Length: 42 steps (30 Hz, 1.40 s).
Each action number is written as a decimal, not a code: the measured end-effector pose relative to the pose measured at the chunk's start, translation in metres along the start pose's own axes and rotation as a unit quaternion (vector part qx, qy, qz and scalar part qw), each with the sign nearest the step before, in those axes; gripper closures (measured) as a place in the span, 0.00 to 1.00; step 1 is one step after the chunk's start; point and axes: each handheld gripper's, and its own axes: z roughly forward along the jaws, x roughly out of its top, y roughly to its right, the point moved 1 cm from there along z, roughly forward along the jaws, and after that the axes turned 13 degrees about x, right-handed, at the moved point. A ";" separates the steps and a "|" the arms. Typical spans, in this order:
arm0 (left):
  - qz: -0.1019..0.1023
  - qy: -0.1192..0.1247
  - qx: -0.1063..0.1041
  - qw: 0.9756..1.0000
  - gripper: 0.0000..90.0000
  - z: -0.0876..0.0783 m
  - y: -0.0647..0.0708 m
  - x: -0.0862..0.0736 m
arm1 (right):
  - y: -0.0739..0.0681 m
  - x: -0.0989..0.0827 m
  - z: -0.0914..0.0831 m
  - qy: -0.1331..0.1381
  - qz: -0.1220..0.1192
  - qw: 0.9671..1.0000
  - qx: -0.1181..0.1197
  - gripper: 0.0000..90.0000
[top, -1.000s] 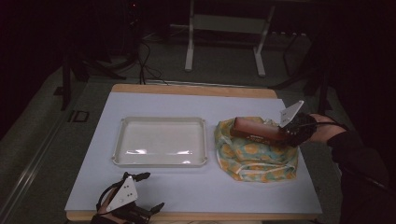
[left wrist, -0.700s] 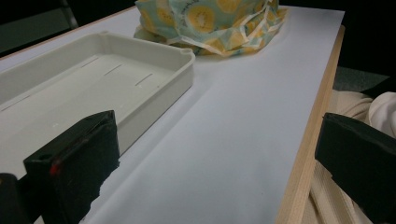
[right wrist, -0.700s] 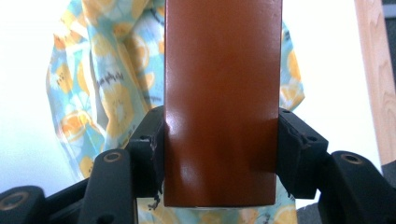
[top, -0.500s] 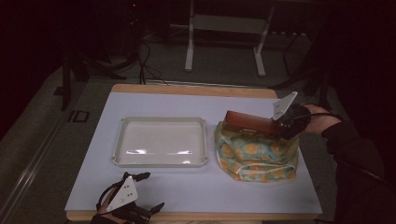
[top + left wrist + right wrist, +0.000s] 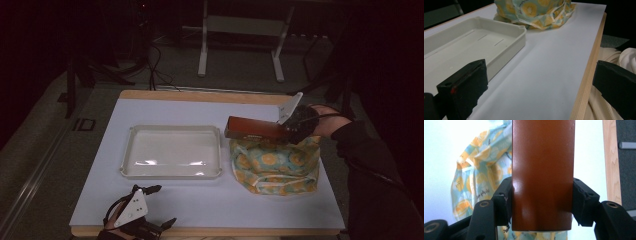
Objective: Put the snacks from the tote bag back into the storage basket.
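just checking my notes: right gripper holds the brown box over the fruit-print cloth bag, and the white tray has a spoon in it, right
Not quite: the white plastic tray is empty, as the high view shows. The rest stands: the right gripper has its jaws shut on the long brown rectangular box above the yellow and green fruit-print cloth bag.

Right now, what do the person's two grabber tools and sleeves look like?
Both tools are black. The left gripper carries a pale grey three-cornered plate with small dark holes, and its fingers are chunky black blocks. The right gripper has the same kind of plate, black fingers with round bolt holes, and a thin black cable. The right arm wears a dark sleeve.
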 end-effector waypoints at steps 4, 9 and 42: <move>0.002 -0.001 -0.002 1.000 0.00 0.000 0.000 0.000 | 0.001 0.010 0.002 -0.001 -0.009 1.000 0.000 0.47; 0.001 0.002 -0.002 1.000 0.00 0.000 0.000 0.000 | 0.002 0.023 0.005 0.001 -0.023 1.000 0.002 0.47; 0.004 0.006 -0.007 1.000 0.00 -0.002 0.001 0.000 | -0.002 0.115 0.049 0.001 -0.116 0.993 0.035 0.47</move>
